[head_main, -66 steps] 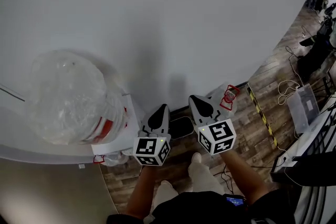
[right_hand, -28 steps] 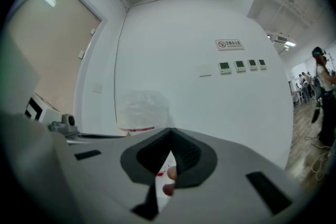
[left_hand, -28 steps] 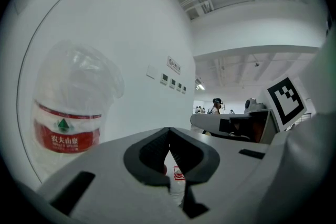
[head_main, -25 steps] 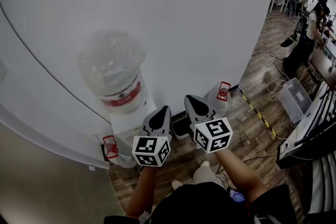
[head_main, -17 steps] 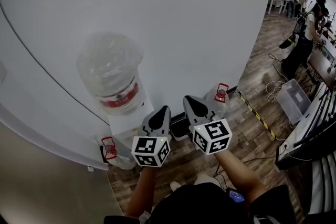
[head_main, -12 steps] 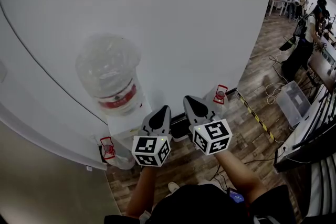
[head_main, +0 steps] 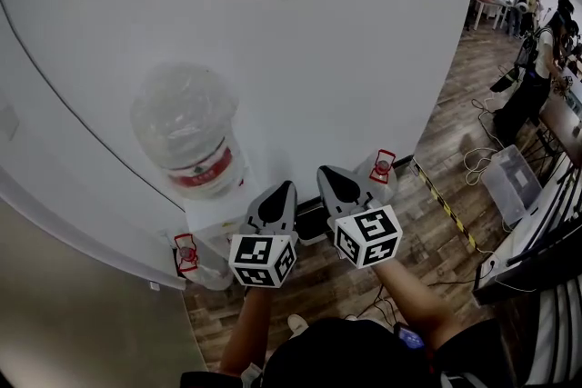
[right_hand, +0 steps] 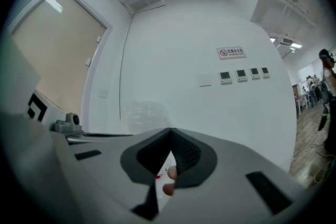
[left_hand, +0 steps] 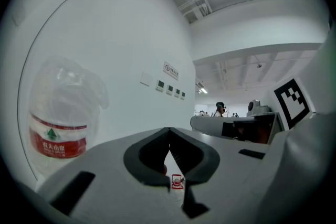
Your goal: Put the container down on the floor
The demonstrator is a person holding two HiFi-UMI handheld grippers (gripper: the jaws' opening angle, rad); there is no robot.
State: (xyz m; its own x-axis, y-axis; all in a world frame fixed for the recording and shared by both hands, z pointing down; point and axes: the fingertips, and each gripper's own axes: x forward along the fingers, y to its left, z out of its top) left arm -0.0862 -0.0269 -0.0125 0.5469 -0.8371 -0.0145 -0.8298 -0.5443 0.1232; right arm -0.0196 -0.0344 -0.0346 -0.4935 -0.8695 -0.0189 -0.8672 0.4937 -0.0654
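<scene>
both jaws closed tip to tip, gripping nothing. red-capped container (head_main: 382, 174) stands upright on floor (head_main: 432, 245) against wall, just ahead-right of right gripper (head_main: 329, 175); left gripper (head_main: 284, 192) farther off. looks already set down.

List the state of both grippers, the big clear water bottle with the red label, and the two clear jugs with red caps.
Left gripper: shut, empty.
Right gripper: shut, empty.
Big clear water bottle with red label: inverted on the white dispenser.
Clear red-capped jug left of the dispenser: upright on the wooden floor, ungripped.
Clear red-capped jug beyond the right gripper: upright on the floor, ungripped.
</scene>
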